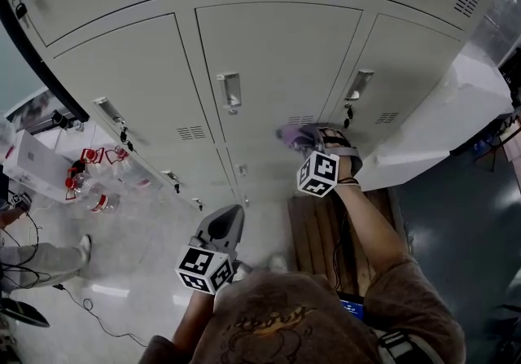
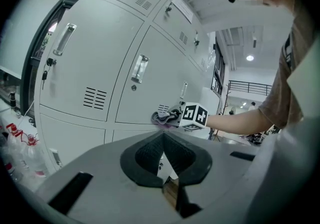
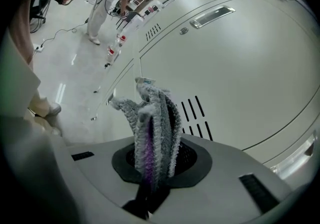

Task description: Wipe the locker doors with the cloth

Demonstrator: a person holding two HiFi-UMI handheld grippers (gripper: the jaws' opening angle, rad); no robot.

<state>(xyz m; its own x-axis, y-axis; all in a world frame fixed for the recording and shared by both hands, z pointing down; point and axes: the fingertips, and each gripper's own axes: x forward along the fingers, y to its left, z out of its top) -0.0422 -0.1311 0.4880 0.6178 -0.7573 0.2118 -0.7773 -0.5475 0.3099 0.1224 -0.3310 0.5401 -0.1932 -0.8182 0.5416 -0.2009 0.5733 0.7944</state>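
My right gripper [image 1: 316, 142] is shut on a bunched grey and purple cloth [image 1: 295, 136] and holds it to the middle locker door [image 1: 277, 45], beside its vent slots [image 1: 301, 120]. In the right gripper view the cloth [image 3: 152, 118] stands up out of the right gripper [image 3: 155, 165], with the door's slots [image 3: 197, 115] just behind it. My left gripper [image 1: 229, 216] hangs lower and back from the lockers, shut with nothing in it. The left gripper view looks past the left gripper [image 2: 163, 153] at the cloth [image 2: 165, 117] pressed on the door.
A wooden bench [image 1: 321, 232] stands below the right arm. Plastic bottles [image 1: 94, 191] and a white box [image 1: 37, 160] lie on the floor at left, near a standing person's legs [image 1: 41, 260] and cables. A white covered object [image 1: 440, 126] leans at right. Keys [image 1: 348, 114] hang from the right door.
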